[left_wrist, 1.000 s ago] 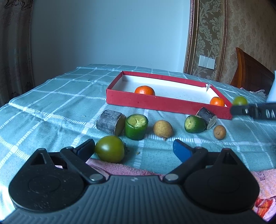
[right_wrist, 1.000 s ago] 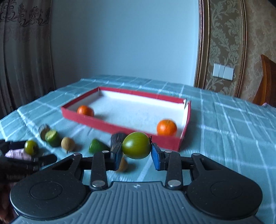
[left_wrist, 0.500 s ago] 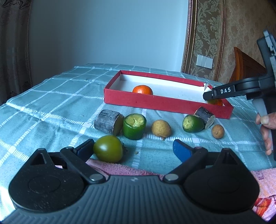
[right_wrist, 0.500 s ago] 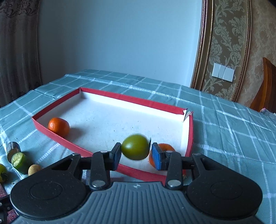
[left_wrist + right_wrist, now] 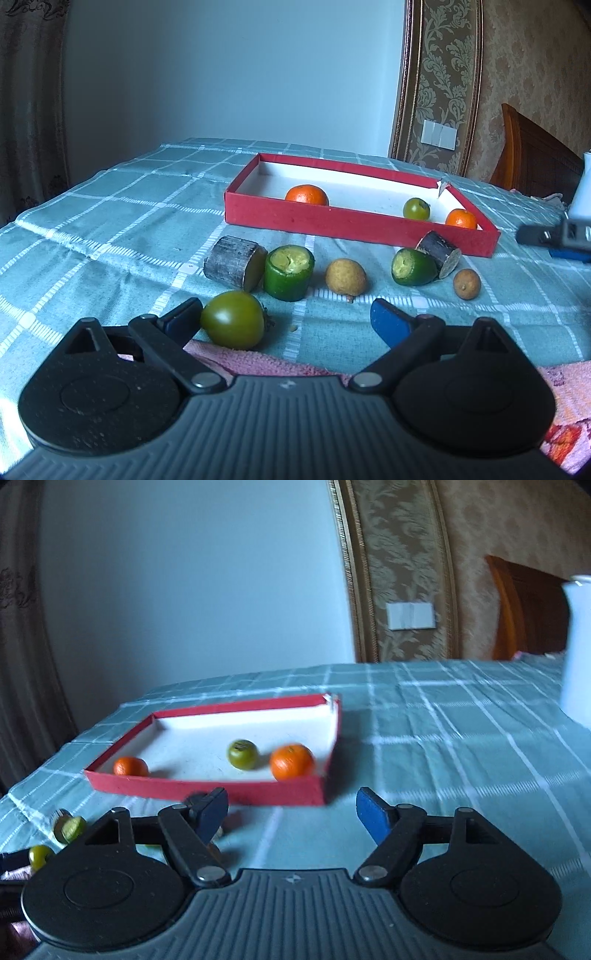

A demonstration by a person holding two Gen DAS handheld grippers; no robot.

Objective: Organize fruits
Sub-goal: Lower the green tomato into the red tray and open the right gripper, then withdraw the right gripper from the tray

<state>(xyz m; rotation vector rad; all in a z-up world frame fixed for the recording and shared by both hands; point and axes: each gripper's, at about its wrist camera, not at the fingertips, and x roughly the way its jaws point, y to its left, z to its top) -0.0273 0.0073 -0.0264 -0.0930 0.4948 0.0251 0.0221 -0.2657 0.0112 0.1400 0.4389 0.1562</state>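
Green, glossy round tomato [image 5: 234, 324] lies on the checked tablecloth [image 5: 110, 229], at the edge of a pink towel [image 5: 258, 360], right against the left fingertip of the left gripper [image 5: 288, 317]. That gripper's jaws are spread wide, holding nothing; the right fingertip is well clear of the fruit. Right gripper [image 5: 291, 810]: jaws also wide apart, empty, hovering just in front of the red tray [image 5: 207, 790].

Tray contents: one orange [image 5: 130, 767] near the left end, a second orange [image 5: 291, 761] near the right end, and a small green tomato [image 5: 242, 754] just beside that second orange.

Loose on the cloth in front of the tray: bark-covered stub [image 5: 232, 262], green cut chunk [image 5: 289, 271] touching it, tan longan [image 5: 345, 276], another green chunk [image 5: 412, 266] against a second dark stub [image 5: 439, 251], smaller longan [image 5: 467, 283]
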